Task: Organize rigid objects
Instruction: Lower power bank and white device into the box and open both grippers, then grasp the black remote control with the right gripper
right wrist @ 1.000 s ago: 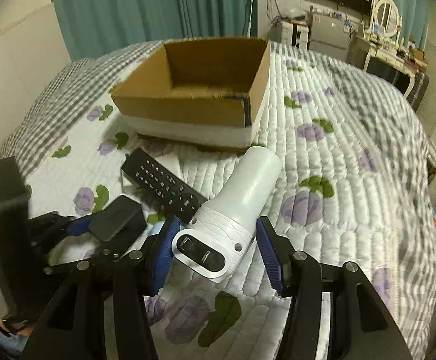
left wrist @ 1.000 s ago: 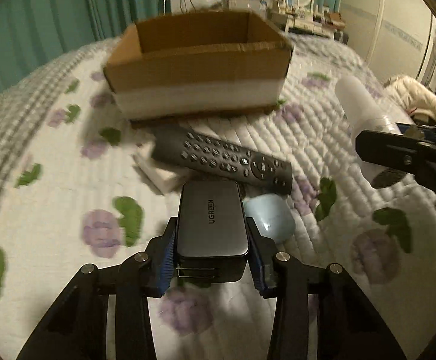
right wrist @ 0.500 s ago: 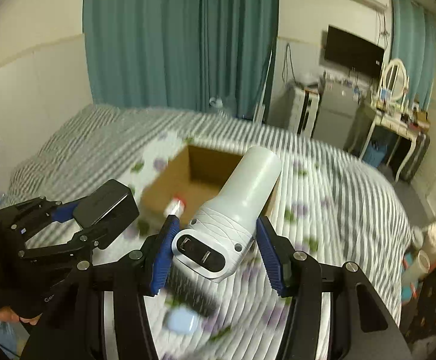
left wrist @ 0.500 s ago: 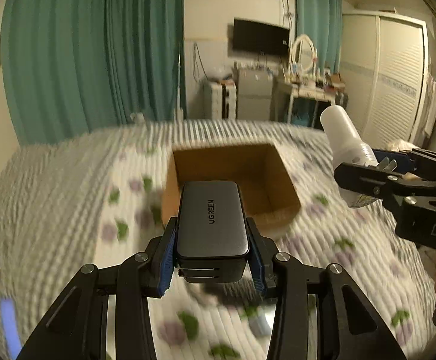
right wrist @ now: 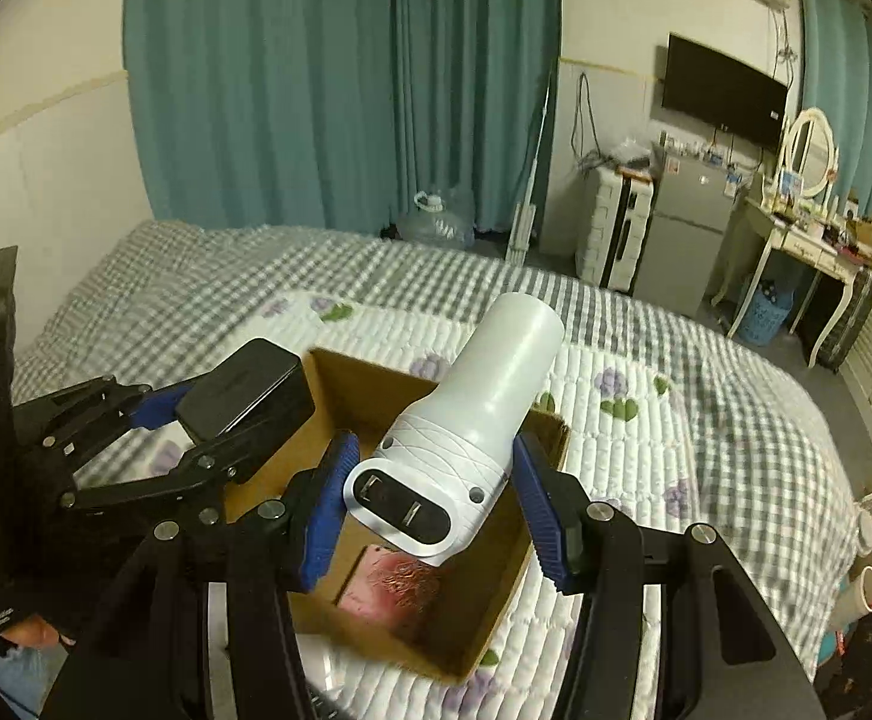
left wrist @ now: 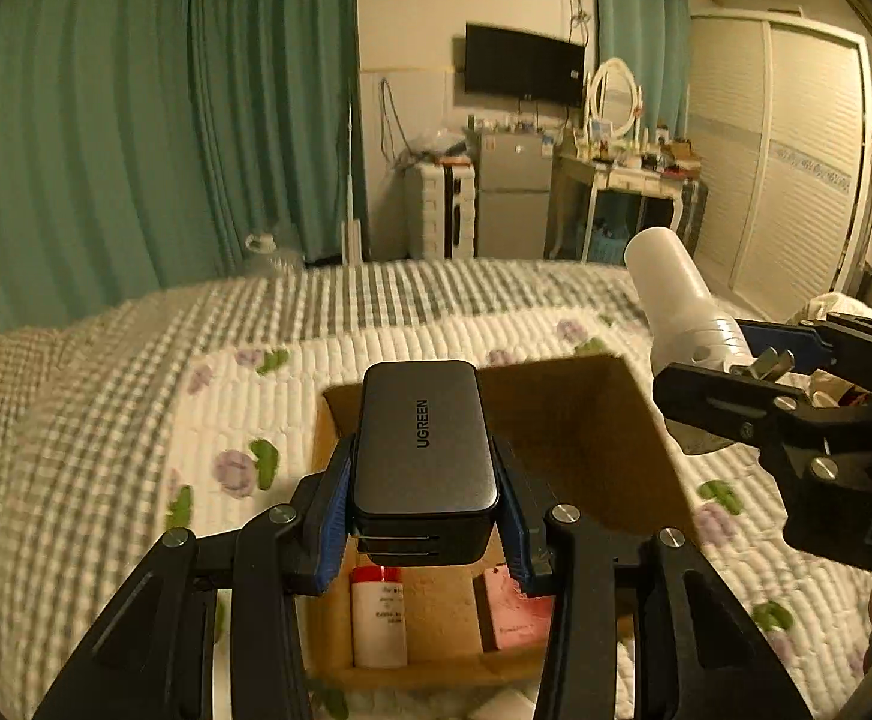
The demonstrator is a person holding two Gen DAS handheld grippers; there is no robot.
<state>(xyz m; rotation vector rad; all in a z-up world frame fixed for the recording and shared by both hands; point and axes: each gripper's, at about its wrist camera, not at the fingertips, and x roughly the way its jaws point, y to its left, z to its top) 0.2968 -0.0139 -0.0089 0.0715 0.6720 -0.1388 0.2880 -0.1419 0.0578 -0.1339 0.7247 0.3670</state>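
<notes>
Both loads have been lifted off the quilt and carried above the cardboard box (left wrist: 580, 420).
Left gripper (left wrist: 424, 516) is clamped on the UGREEN charger (left wrist: 421, 444), right gripper (right wrist: 436, 510) on the white dryer-like device (right wrist: 466, 420) — box directly below, long axes pointing forward.

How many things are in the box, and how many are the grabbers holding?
In the box: 2, a white bottle and a pink packet.
Held above it: 2, a dark charger in the left gripper and a white device in the right gripper.
Total: 4
</notes>
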